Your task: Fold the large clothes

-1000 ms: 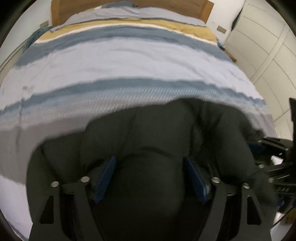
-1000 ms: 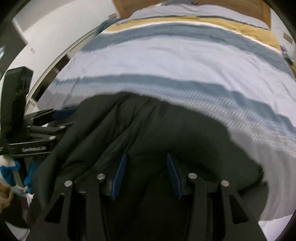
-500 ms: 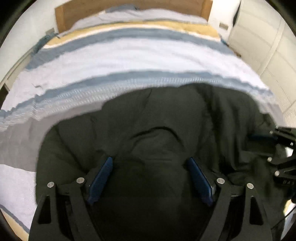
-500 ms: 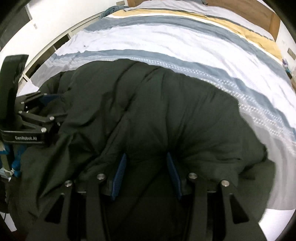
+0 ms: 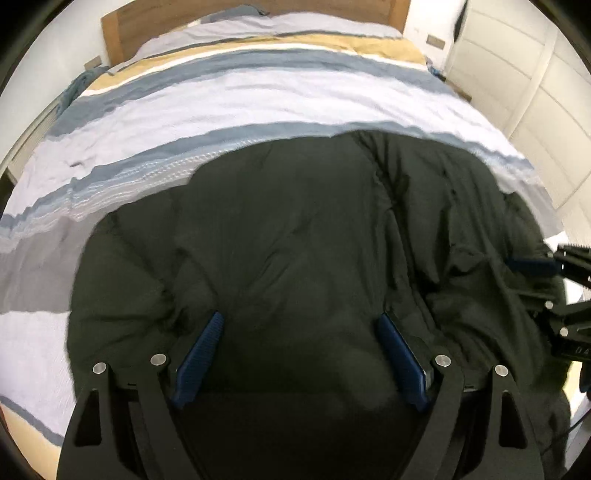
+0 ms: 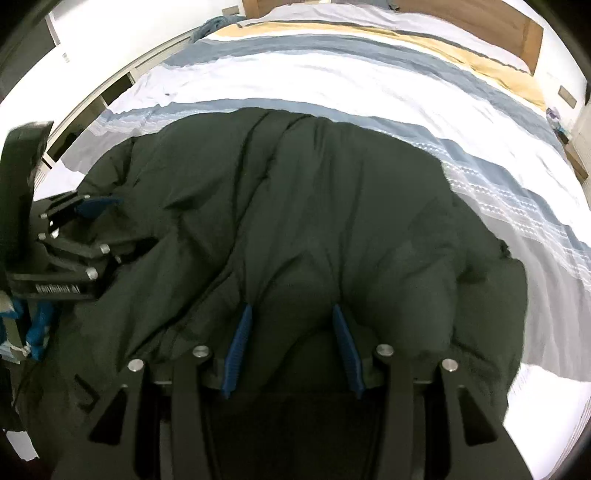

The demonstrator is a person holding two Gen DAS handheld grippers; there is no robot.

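Note:
A large dark puffy jacket [image 5: 295, 229] lies bunched on the near part of the striped bed; it also fills the right wrist view [image 6: 303, 206]. My left gripper [image 5: 300, 325] is clamped on a thick fold of the jacket, blue pads pressed into the padding on both sides. My right gripper [image 6: 291, 314] is likewise shut on a fold of the jacket. The left gripper shows at the left edge of the right wrist view [image 6: 74, 236], and the right gripper at the right edge of the left wrist view [image 5: 554, 280].
The bed's cover [image 5: 258, 88] has blue, white and tan stripes, with a wooden headboard [image 5: 258, 14] at the far end. White wardrobe doors [image 5: 535, 85] stand on the right. A low shelf unit [image 6: 110, 88] runs along the bed's left side.
Both grippers have carried the jacket forward over the bed. More of it now lies spread on the cover, reaching further toward the headboard.

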